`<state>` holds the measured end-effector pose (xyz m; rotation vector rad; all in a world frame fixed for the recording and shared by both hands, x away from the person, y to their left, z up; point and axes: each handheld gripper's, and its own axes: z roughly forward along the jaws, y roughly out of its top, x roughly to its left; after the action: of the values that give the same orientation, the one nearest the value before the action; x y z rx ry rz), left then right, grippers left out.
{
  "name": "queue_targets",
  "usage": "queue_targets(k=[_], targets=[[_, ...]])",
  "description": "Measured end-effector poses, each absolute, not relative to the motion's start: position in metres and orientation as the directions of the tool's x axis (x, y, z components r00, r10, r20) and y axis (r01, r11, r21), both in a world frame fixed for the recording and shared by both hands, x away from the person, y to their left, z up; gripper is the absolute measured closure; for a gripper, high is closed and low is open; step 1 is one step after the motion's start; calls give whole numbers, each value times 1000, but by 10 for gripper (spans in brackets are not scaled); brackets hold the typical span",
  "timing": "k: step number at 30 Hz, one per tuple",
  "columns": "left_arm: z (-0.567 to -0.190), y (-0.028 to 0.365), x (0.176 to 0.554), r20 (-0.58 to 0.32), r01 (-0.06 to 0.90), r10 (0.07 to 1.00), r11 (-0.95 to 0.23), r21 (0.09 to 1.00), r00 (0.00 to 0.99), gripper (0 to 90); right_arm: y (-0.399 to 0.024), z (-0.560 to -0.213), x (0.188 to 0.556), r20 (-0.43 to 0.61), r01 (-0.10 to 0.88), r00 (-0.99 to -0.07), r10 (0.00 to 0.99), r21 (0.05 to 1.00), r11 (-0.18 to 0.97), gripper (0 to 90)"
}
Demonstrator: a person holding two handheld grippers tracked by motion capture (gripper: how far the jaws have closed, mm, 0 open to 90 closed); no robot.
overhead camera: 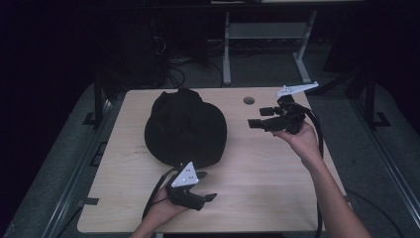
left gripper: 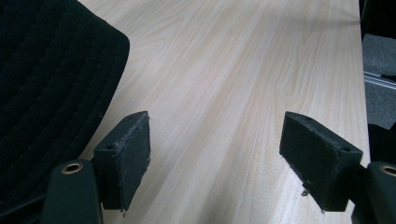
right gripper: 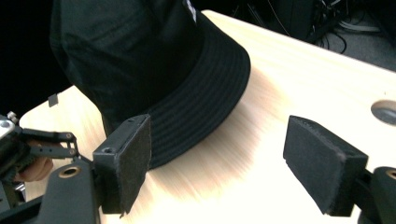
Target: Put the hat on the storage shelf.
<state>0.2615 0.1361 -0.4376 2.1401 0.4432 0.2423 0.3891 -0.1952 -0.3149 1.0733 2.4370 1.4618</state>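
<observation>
A black bucket hat [overhead camera: 185,129] lies on the left-centre of the light wooden table [overhead camera: 267,173]. My left gripper [overhead camera: 207,186] hovers near the front edge, just in front of the hat's brim, open with nothing between its pads. In the left gripper view the gripper [left gripper: 217,158] points over bare wood, with the stitched hat brim [left gripper: 51,93] to its left. To the right of the hat, a short way off, my right gripper [overhead camera: 257,117] is held up, open and empty. In the right gripper view that gripper [right gripper: 217,163] faces the hat [right gripper: 154,60].
A round cable hole [overhead camera: 249,100] sits in the table's far edge, near the right gripper. Behind the table stand a grey desk frame [overhead camera: 227,54] and floor cables [overhead camera: 173,69]. The left gripper [right gripper: 42,144] appears far off in the right gripper view.
</observation>
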Motion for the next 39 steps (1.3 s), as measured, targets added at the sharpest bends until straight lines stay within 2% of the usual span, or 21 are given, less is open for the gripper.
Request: queue_targets(k=[18,39], targets=[[-438,137,262,-1,233,407,-520,822,913,241,-226,-340,370,280,549,-717,638,791,269,221],[-439,138,262,-8,239,416,-506,829,909,240,-236,-371,344,295,560,-721,626,781,276,219]])
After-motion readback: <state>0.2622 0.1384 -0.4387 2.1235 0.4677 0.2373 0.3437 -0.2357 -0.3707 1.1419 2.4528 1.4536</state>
